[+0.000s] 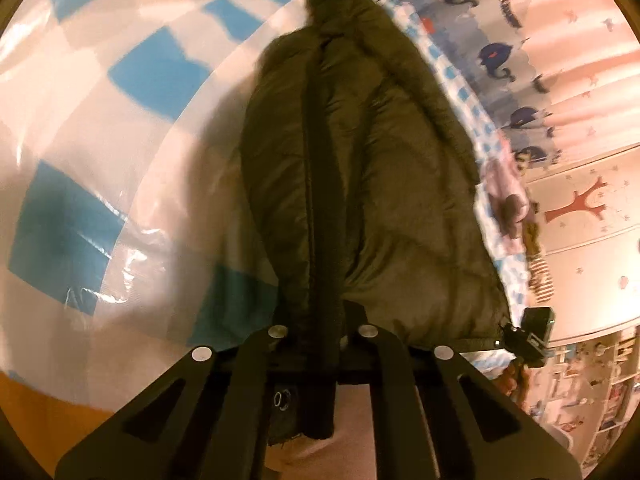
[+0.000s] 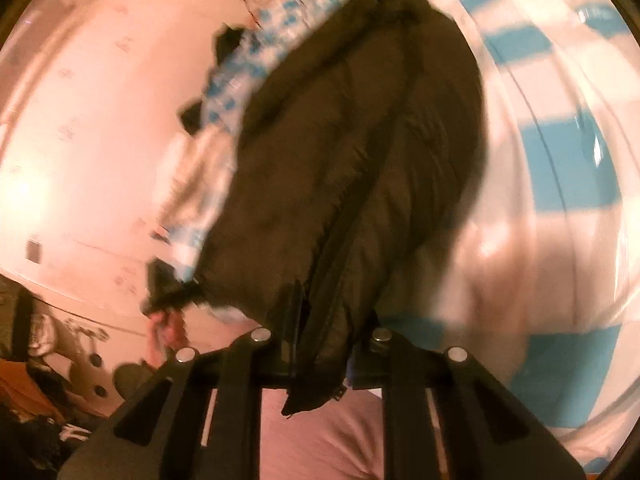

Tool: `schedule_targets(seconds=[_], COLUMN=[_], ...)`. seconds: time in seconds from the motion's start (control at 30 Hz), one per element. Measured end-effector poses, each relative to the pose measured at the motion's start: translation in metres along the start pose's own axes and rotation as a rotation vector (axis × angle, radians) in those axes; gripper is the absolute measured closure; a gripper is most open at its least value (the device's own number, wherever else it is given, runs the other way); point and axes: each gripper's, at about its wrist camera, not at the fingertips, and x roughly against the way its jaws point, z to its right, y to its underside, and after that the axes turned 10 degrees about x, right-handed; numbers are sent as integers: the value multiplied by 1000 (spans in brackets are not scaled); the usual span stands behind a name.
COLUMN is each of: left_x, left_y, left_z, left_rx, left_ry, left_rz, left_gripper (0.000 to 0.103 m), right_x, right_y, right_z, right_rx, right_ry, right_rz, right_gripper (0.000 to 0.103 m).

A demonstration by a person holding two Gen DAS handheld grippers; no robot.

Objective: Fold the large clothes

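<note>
Both tongs are pointed downward and forward over a bed. The left tongs [image 1: 320,332] are closed on the near hem of one dark olive quilted padded jacket [image 1: 360,168], and the black zipper band of the jacket is seen running between the closed fingers. The right tongs [image 2: 320,340] are also closed on the same jacket [image 2: 352,152], at its zipper edge, where a fold of fabric hangs down between the fingers. In the left view the right tongs [image 1: 528,336] are seen small at the other corner of the hem.

The jacket is laid on a blue and white checked bedcover [image 1: 100,120] under clear plastic. Its long axis is directed away from both cameras, with the hem near and the collar end far. The right view is blurred.
</note>
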Motion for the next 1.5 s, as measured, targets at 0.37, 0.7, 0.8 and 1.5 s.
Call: schedule_targets(seconds=[0.37, 0.7, 0.8, 1.5], left_x=[86, 53, 60, -23], left_y=[51, 65, 64, 74], left_z=[44, -72, -94, -82], left_rx=[-91, 94, 151, 115], left_ry=[163, 126, 184, 323], left_rz=[-10, -109, -78, -251], left_gripper=[99, 42, 26, 15], right_x=[87, 78, 79, 39], right_y=[11, 81, 87, 86], right_z=[-70, 10, 33, 53], right_rx=[109, -61, -122, -209], right_ry=[-141, -32, -58, -294], right_rz=[144, -52, -51, -72], right_gripper=[88, 44, 36, 21])
